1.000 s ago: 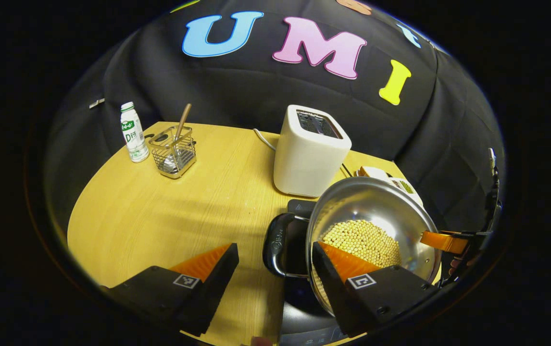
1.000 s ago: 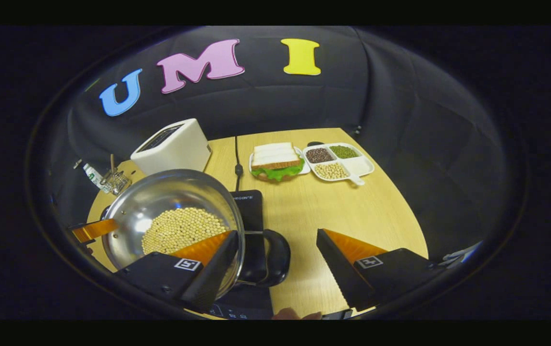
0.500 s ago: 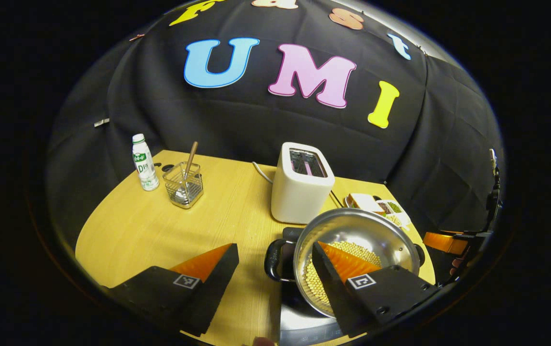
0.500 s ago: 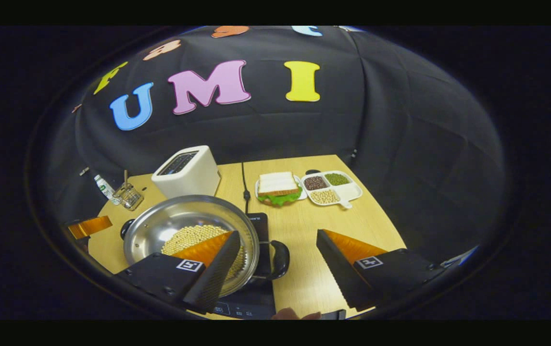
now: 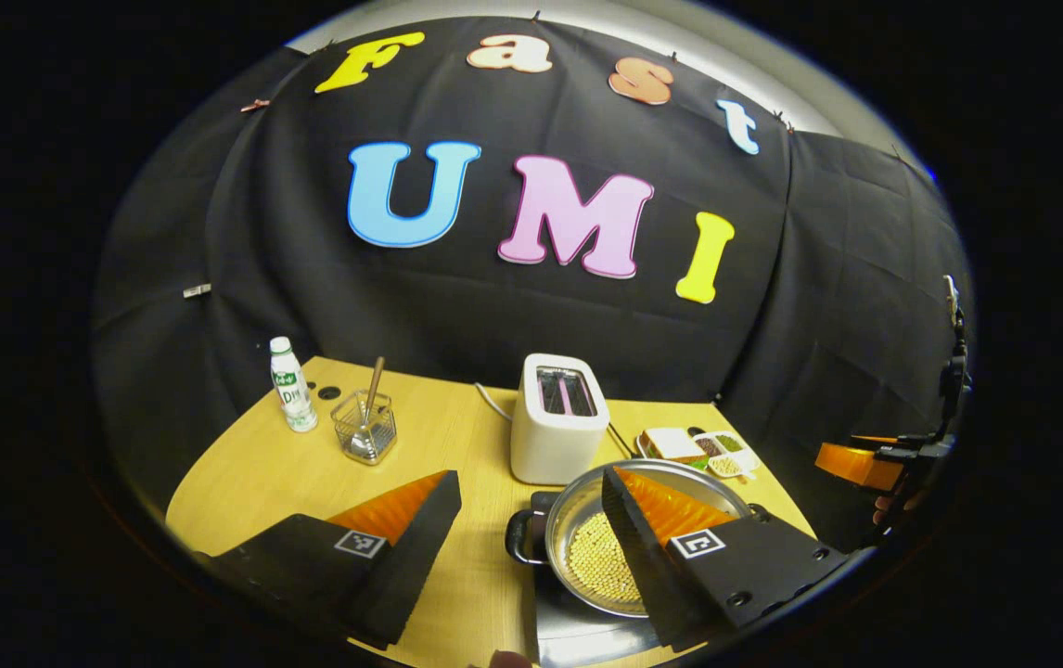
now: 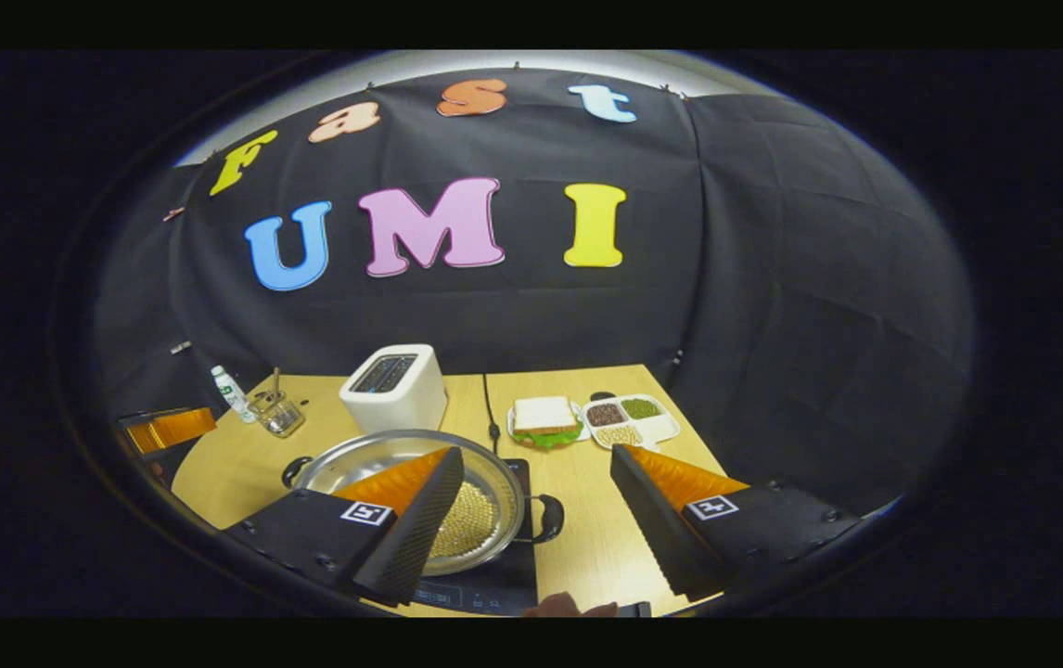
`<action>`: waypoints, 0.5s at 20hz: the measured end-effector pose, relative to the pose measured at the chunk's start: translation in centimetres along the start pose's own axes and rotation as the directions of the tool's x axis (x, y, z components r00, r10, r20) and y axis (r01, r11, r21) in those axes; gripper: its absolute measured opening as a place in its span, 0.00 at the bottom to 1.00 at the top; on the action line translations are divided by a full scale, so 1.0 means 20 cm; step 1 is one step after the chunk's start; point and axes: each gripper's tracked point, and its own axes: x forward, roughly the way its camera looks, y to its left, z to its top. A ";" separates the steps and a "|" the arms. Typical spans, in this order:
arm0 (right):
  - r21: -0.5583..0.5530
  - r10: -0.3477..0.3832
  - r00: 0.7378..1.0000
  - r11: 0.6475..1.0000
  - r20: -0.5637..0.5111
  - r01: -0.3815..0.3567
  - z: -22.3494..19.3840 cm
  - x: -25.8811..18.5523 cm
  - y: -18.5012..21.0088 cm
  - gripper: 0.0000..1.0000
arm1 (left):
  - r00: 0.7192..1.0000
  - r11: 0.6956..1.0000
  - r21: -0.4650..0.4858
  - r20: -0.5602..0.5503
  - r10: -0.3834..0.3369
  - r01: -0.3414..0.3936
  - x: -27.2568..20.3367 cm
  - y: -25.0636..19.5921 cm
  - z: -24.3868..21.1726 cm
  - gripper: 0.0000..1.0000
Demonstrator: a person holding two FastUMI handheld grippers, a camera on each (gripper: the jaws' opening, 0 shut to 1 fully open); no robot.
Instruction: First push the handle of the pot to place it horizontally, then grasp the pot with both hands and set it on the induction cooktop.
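Note:
A steel pot (image 5: 598, 559) of yellow beans sits on the black induction cooktop (image 5: 569, 629) at the table's front. Its two black loop handles point out sideways, one on the left (image 5: 517, 537) and one on the right (image 6: 547, 519). My left gripper (image 5: 530, 478) hangs open above the pot's left side, touching nothing. My right gripper (image 6: 536, 455) hangs open above the pot (image 6: 476, 520) and its right handle, holding nothing. The cooktop (image 6: 485, 589) shows under the pot. Each gripper shows at the other view's edge: the right gripper (image 5: 851, 464) and the left gripper (image 6: 165, 429).
A white toaster (image 5: 557, 417) stands behind the pot, its cable (image 6: 492, 408) running back. A bottle (image 5: 292, 397) and a wire basket (image 5: 365, 429) with a spoon stand at the far left. A sandwich plate (image 6: 543, 419) and a divided dish (image 6: 629, 419) lie at the far right.
Both open grippers have risen and drawn back from the pot's handles. The pot now looks smaller and lower, resting level on the cooktop.

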 end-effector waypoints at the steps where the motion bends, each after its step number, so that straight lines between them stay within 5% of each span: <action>1: 0.005 0.004 1.000 1.000 0.021 -0.004 0.04 -0.03 0.02 0.99 | 1.000 1.000 0.005 0.021 -0.007 0.007 -0.03 -0.01 0.04 0.95; 10: 0.016 -0.003 0.981 1.000 0.193 -0.001 0.29 -0.32 0.16 0.99 | 0.990 0.995 0.095 0.140 -0.007 -0.007 -0.29 0.00 0.24 0.95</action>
